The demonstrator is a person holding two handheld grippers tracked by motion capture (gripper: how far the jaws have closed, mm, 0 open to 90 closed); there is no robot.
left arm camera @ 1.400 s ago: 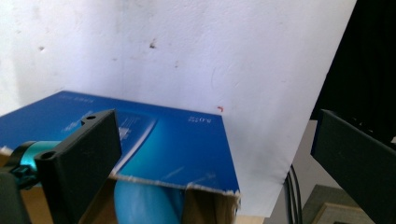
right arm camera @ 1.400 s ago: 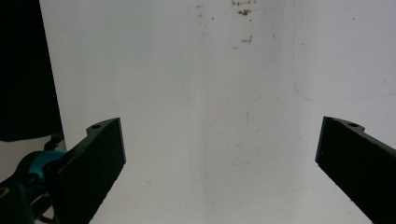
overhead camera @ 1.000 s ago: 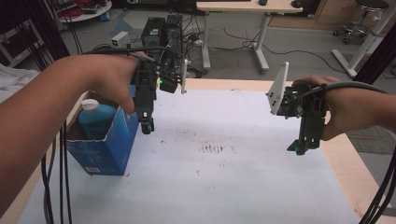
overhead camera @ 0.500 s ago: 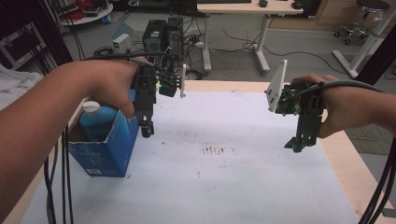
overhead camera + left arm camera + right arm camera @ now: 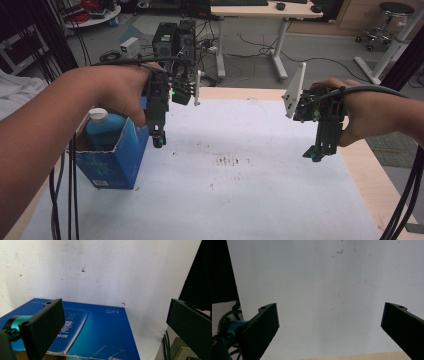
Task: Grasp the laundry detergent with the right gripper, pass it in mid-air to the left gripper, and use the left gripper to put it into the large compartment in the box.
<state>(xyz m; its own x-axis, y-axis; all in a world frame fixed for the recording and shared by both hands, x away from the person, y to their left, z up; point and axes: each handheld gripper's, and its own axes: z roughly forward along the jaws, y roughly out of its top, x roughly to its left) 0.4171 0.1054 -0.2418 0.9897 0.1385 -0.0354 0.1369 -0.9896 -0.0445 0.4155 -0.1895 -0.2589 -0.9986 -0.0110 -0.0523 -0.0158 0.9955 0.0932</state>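
At the nine o'clock side of the bench [image 5: 350,165], on its white sheet [image 5: 240,200], stands an open blue carton [image 5: 112,160] with a blue bottle [image 5: 102,127] upright inside it, its white cap [image 5: 98,115] rising just above the rim. The person's left hand [image 5: 117,92] holds the left gripper [image 5: 159,141] pointing down just beside the carton's three o'clock edge, tips close to the top corner; from the high view I cannot tell whether they touch it. In the left gripper view its black fingers [image 5: 45,325] are spread wide, and the carton's printed blue face [image 5: 100,332] lies between them toward the lower left, reaching behind the left finger and stopping well short of the right one. The torn cardboard lip of the carton shows at the bottom edge there. Nothing is pinched.

Over at three o'clock the right hand [image 5: 370,115] holds the right gripper [image 5: 316,154] above the sheet near its edge, well apart from the carton, angled down and slightly inward. Its fingers [image 5: 263,325] are likewise spread wide, with bare white sheet between them and a strip of the wooden benchtop along the bottom.

A faint smudge of dark marks [image 5: 227,160] sits on the sheet between the two grippers. Black cables [image 5: 405,200] trail down from each hand at the near corners.
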